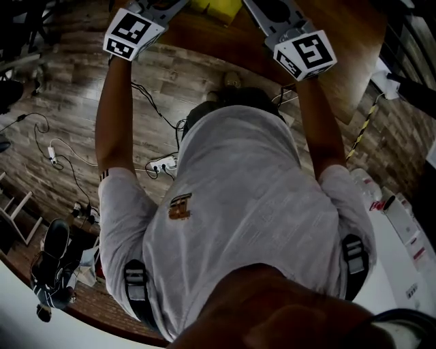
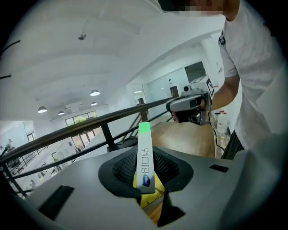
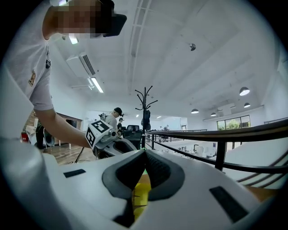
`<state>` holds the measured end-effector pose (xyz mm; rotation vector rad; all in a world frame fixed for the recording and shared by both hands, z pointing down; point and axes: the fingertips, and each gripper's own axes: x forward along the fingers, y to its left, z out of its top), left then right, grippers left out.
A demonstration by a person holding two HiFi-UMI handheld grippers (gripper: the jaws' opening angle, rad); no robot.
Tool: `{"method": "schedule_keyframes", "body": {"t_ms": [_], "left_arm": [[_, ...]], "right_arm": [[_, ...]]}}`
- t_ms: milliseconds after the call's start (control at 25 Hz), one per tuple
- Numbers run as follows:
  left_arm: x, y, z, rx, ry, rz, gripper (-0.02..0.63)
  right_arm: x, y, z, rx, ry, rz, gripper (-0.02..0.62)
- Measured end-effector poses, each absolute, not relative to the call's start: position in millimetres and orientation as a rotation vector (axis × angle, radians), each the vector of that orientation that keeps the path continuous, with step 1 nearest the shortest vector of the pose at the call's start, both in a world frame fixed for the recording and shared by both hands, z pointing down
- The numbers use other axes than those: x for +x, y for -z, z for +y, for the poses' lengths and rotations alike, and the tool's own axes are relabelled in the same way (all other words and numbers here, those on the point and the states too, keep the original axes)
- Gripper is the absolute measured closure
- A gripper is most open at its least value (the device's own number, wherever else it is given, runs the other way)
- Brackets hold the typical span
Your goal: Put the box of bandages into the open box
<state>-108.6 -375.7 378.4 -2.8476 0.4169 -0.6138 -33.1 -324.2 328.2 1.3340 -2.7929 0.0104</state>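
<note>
The box of bandages (image 2: 144, 150) is a slim white carton with a green end and a blue logo. It stands upright between the jaws of my left gripper (image 2: 145, 158), which is shut on it. Below those jaws shows part of a yellow box (image 2: 152, 207), over a wooden tabletop (image 2: 189, 137). My right gripper (image 3: 144, 155) has its jaws together with nothing between them, and the same yellow box (image 3: 140, 194) shows beneath. In the head view only the marker cubes show, the left cube (image 1: 133, 33) and the right cube (image 1: 306, 54), with the yellow box (image 1: 216, 8) between them.
The wooden table (image 1: 340, 41) lies at the top of the head view, and the person's torso fills the middle. Cables and a power strip (image 1: 162, 163) lie on the wooden floor. A dark railing (image 3: 225, 134) runs behind the table.
</note>
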Motion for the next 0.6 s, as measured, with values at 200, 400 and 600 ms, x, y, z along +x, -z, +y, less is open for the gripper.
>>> {"method": "schedule_keyframes", "body": {"t_ms": [200,400,600], "left_arm": [[-79,-422,-399,-2.791,0.836,0.322,0.497],[-61,-453,-413,-2.743,1.001,0.245,0.497],[-55,-477,-423,-2.717,1.115,0.161,0.497]], "right_arm": [[-16,-343,-345,1.297,-0.041,-2.79,0.565],[-6,-354,-359,1.271,-0.072,-2.797,0.565],[-3,-357,-367,1.284,-0.102,-2.795,0.565]]}}
